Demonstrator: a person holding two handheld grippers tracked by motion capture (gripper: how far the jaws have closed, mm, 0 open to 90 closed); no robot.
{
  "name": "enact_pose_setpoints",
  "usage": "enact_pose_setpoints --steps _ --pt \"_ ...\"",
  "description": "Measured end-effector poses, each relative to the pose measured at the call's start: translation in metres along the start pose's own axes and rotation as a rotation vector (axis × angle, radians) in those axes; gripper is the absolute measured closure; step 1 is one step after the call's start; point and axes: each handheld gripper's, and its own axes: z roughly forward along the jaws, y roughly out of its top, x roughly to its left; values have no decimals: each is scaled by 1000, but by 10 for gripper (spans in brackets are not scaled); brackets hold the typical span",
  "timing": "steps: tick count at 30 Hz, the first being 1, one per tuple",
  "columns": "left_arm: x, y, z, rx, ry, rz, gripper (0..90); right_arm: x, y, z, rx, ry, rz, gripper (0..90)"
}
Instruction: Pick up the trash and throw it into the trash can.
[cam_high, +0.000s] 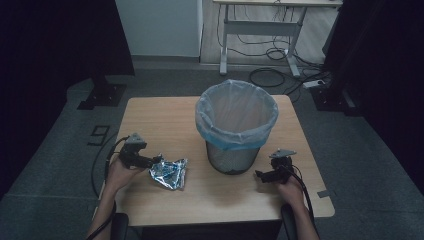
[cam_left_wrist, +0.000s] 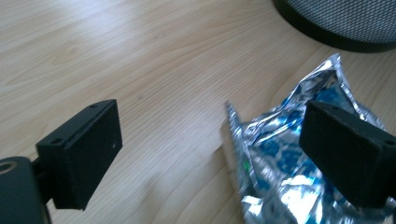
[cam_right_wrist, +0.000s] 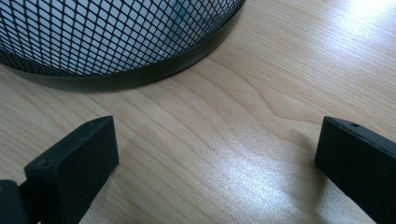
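Note:
A crumpled silver and blue foil bag (cam_high: 170, 172) lies on the wooden table (cam_high: 165, 120), left of a black mesh bin (cam_high: 234, 127) lined with a pale blue bag. My left gripper (cam_high: 156, 161) is open at the foil bag's left edge. In the left gripper view the foil bag (cam_left_wrist: 280, 163) lies between the jaws, partly under the right one, and the left jaw stands over bare wood. My right gripper (cam_high: 259, 175) is open just right of the bin's base. The right gripper view shows bare wood between its jaws and the bin's mesh wall (cam_right_wrist: 107, 37) ahead.
The table's front edge (cam_high: 220, 216) runs close to both hands. Beyond the table stand a white-legged desk (cam_high: 260, 25) and loose cables (cam_high: 272, 75) on the floor. Black stands and dark curtains flank both sides.

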Motion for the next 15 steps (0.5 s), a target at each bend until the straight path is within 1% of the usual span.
enact_pose_setpoints --steps 2,4,5,6,10,12,14,15 --pt "-3 2 6 5 -8 9 88 0 0 0 0 0 0 0" --pt "-5 2 14 13 -20 9 122 0 0 0 0 0 0 0" --pt "-5 1 16 21 -21 9 145 0 0 0 0 0 0 0" --pt "-5 0 17 29 -19 10 147 0 0 0 0 0 0 0" --pt "-3 -7 25 78 -14 17 206 0 0 0 0 0 0 0" --pt "-3 -11 27 101 -17 22 261 0 0 0 0 0 0 0" --pt "-2 -15 29 124 -30 25 344 0 0 0 0 0 0 0" --pt "-2 -16 30 129 -40 24 400 0 0 0 0 0 0 0"
